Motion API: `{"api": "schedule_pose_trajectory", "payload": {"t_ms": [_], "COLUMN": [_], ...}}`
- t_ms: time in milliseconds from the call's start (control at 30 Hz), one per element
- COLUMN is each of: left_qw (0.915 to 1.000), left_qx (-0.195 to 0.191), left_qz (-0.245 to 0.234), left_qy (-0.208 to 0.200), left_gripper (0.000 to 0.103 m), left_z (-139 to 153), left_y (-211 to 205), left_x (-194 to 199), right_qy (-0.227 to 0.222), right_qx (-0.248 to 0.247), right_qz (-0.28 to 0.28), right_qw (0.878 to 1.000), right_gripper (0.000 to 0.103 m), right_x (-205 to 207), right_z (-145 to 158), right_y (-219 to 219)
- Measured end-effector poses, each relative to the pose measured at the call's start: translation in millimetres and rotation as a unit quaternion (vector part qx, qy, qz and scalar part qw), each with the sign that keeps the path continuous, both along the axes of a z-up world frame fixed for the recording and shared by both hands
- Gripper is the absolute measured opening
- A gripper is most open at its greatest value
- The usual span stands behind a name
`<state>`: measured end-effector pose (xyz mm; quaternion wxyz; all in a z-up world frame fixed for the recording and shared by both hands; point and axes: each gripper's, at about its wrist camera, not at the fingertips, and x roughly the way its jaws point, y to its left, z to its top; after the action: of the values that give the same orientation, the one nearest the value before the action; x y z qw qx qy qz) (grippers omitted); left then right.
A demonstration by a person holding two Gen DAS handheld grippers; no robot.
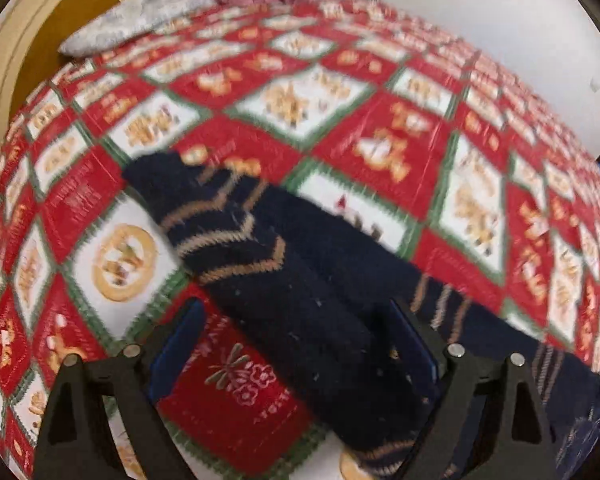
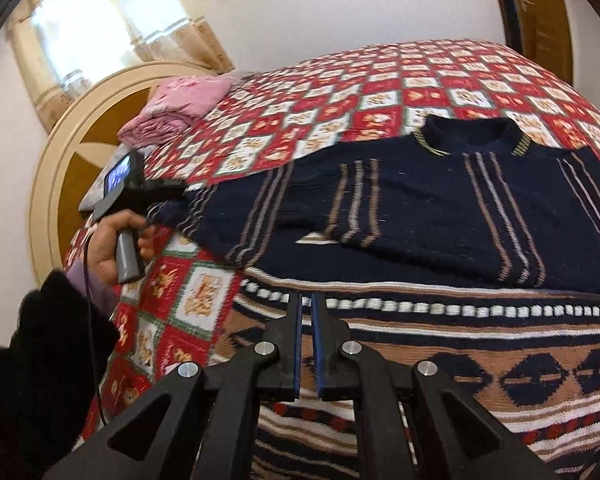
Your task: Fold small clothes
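Sweater (image 2: 440, 208) first: it lies flat on the bed's red and white patterned cover (image 2: 332, 92), neck toward the far side, its broad patterned hem nearest the right gripper (image 2: 306, 344). One sleeve (image 1: 300, 264) runs out sideways across the cover, and the left gripper (image 1: 296, 340) hangs over it with its fingers wide apart, one on each side of the sleeve and not yet pressing on it. The right gripper's fingers are together with nothing between them, just above the hem.

The step in hand looks like taking the sleeve to fold it over the body. To do it well, the left gripper should come down onto the sleeve near its middle, bite through both knit layers rather than the top one, then carry it across low and flat so the thick wool does not bunch. The left view is blurred, so the sleeve may already be doubled on itself. The shut right gripper could press down on the hem as an anchor.
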<state>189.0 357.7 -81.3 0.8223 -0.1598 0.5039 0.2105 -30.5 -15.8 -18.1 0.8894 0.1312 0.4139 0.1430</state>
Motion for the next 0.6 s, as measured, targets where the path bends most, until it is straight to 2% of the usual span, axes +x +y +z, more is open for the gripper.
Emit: {"api": "schedule_pose_trajectory", "payload": {"t_ms": [100, 267, 367, 467, 500, 600], "left_qw": [0.9996, 0.9992, 0.9978, 0.9969, 0.9967, 0.9943], "left_qx": [0.028, 0.009, 0.019, 0.023, 0.018, -0.039], "left_qz": [-0.002, 0.039, 0.063, 0.069, 0.068, 0.057], "left_qy": [-0.006, 0.007, 0.005, -0.029, -0.041, -0.082], "left_gripper": [0.094, 0.094, 0.092, 0.092, 0.092, 0.093], "left_z": [2.4, 6.9, 13.1, 23.6, 26.6, 29.5], "left_y": [2.7, 36.9, 55.5, 69.7, 73.2, 82.1], "left_x": [-18.1, -78.4, -114.6, -131.3, -130.6, -120.5], "right_qy": [0.008, 0.023, 0.029, 0.029, 0.026, 0.014], "right_qx": [0.013, 0.030, 0.033, 0.031, 0.029, 0.023], "right_qz": [-0.015, -0.017, -0.008, 0.004, 0.007, 0.006], "right_qw": [1.000, 0.999, 0.999, 0.999, 0.999, 1.000], "right_gripper": [0.005, 0.005, 0.005, 0.005, 0.005, 0.005], "right_x": [6.0, 13.0, 14.9, 14.1, 12.5, 8.4], "right_z": [-4.4, -14.7, -18.4, -19.2, -18.1, -13.3], "right_y": [-9.3, -11.5, -5.5, 1.7, 2.9, 3.4]}}
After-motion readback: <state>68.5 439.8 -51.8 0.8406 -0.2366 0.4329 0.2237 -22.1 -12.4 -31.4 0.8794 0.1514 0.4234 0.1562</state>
